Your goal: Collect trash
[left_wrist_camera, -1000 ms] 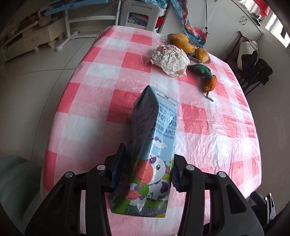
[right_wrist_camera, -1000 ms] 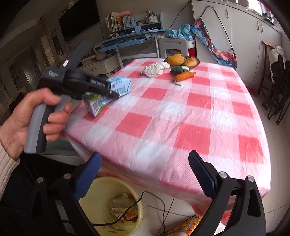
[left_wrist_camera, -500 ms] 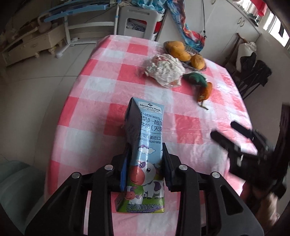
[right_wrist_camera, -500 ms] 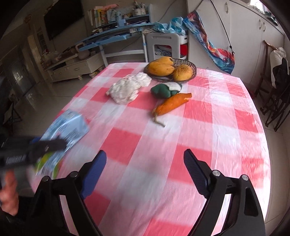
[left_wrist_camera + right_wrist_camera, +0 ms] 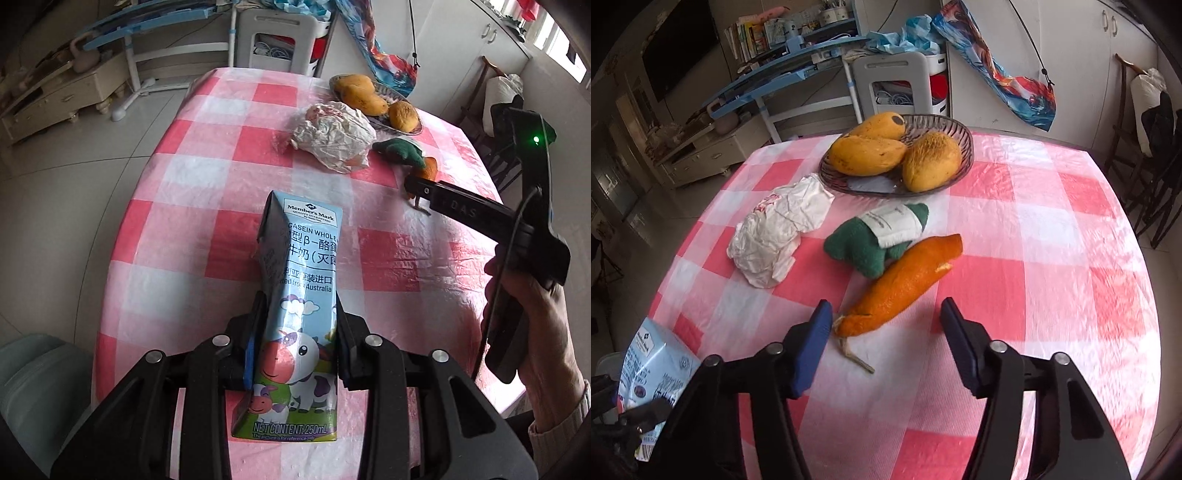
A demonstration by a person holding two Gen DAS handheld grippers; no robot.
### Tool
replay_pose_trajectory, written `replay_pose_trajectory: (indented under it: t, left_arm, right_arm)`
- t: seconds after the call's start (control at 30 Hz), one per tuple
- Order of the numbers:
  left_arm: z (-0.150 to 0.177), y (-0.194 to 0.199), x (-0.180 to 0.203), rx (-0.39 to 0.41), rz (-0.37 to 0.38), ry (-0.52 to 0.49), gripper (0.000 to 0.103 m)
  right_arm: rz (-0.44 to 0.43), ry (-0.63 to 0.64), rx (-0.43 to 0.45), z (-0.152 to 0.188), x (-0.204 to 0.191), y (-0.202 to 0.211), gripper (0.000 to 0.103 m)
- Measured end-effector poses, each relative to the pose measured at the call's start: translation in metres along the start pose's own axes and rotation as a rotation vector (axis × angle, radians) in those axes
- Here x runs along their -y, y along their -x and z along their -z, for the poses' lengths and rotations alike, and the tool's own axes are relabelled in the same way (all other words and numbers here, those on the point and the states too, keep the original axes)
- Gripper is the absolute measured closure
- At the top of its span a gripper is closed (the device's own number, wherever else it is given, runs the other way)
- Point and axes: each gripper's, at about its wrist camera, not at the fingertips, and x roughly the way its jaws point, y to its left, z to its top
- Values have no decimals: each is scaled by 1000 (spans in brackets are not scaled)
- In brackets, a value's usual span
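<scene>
The long orange plush carrot [image 5: 903, 286] lies diagonally ahead of the closing, still-empty right hand-held gripper [image 5: 882, 339]; the blue milk carton [image 5: 299, 314] is clamped by the left hand-held gripper [image 5: 295, 345].

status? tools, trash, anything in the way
Left tool clamped on milk carton. Right tool empty, closing over orange peel. Crumpled wrapper not yet collected. Green plush touches the peel.
</scene>
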Motion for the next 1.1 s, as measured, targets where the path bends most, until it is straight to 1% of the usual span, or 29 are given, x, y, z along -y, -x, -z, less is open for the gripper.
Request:
replay_pose_trajectory:
  t: [0.07,0.1,0.17,0.27,0.43,0.6,0.73,0.8,0.87,0.9,1.1]
  left_arm:
    - [0,0,2,0,3,-5,71]
    - [0,0,2,1,3,-7,71]
    - [0,0,3,-1,5,-7,71]
    - [0,0,2,0,5,-4,71]
    - [0,0,3,2,4,-6,71]
    - [1,0,5,6,-5,-11,71]
    - [3,0,6,8,-9,-15,71]
    - [3,0,7,9,-12,-18,71]
    - [4,0,8,9,-14,-19,71]
    - [4,0,8,9,-15,-19,71]
    - [4,-2,7,5,-19,-20,71]
  right_arm:
    - [-2,15,-4,1,-1,1,65]
    - [-6,18,-6,0,0,1,68]
    - [-7,38,-11,5,-1,5,78]
    - [-20,65,-25,13,-2,12,82]
    - [-54,119,-67,38,-5,31,84]
    - [-88,174,-121,62,-12,50,84]
    - [-100,205,-152,74,-16,59,84]
    - [-113,199,-139,78,-13,61,76]
    - [-126,191,-120,78,-14,60,60]
    - [-121,193,-111,78,-15,60,57]
    - [-111,212,-59,73,-24,60,56]
